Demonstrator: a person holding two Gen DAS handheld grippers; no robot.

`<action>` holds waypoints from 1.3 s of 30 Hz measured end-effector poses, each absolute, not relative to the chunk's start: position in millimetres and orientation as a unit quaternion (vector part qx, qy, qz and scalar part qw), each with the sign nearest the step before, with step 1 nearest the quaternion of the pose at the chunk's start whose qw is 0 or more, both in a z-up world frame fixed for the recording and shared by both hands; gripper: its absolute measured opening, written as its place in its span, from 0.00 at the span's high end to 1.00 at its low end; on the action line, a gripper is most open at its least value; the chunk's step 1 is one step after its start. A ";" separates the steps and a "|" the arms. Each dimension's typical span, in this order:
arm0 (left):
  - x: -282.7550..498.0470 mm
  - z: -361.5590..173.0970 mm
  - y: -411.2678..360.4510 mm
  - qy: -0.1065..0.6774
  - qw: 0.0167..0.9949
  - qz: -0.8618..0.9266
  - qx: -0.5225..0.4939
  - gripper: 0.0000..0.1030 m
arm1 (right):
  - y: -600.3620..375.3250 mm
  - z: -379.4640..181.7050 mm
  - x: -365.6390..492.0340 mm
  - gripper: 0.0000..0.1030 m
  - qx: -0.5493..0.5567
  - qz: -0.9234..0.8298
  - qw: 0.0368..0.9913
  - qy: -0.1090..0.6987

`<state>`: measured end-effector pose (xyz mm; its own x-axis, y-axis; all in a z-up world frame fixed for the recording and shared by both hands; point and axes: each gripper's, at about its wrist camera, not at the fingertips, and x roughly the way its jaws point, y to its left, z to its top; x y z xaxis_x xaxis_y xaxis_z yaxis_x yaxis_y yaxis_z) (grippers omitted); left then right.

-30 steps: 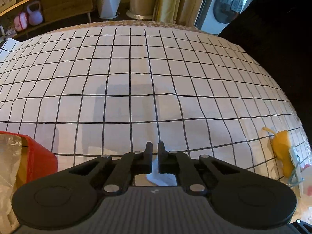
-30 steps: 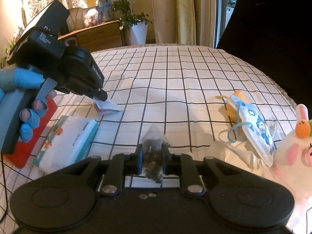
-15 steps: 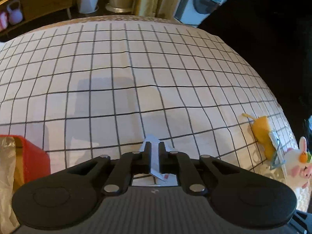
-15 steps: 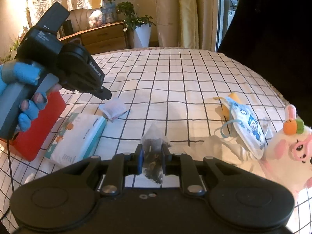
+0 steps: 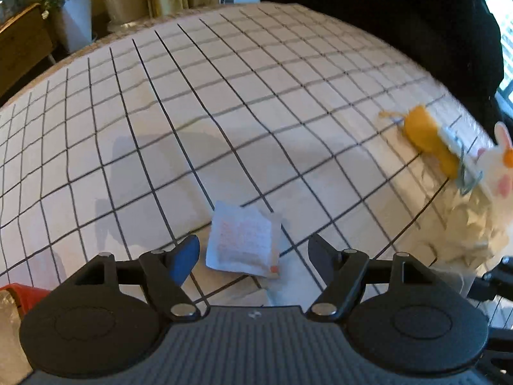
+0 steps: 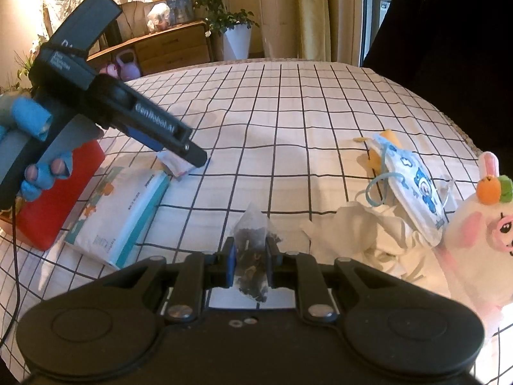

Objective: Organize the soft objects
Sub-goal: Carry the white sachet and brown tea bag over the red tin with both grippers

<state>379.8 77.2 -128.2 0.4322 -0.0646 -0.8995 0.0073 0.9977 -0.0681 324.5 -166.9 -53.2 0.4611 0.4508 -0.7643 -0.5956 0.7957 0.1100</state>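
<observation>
My left gripper is open, its jaws wide apart over a small white paper sachet that lies flat on the checked cloth between them. In the right wrist view the left gripper hangs over the same sachet, mostly hiding it. My right gripper is shut on a clear tea bag of dark leaves, held above the cloth. A printed face mask, crumpled white tissue and a plush bunny lie at the right.
A red box stands at the left with a tissue pack beside it. A yellow item lies under the mask near the table's right edge. A cabinet and potted plants stand beyond the table.
My left gripper has opened and let go of the white sachet, which now lies flat on the cloth. The left view has swung right. My right gripper still holds the tea bag.
</observation>
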 end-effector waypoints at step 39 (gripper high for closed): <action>345.4 -93.5 111.0 0.473 0.874 0.046 -0.097 0.67 | -160.7 -31.1 312.3 0.84 -0.098 0.312 0.854 0.404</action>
<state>345.4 111.0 -93.5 0.5482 -0.0115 -0.8363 -0.1729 0.9767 -0.1268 312.3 -160.7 -31.1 0.4787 0.4547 -0.7510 -0.6123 0.7860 0.0856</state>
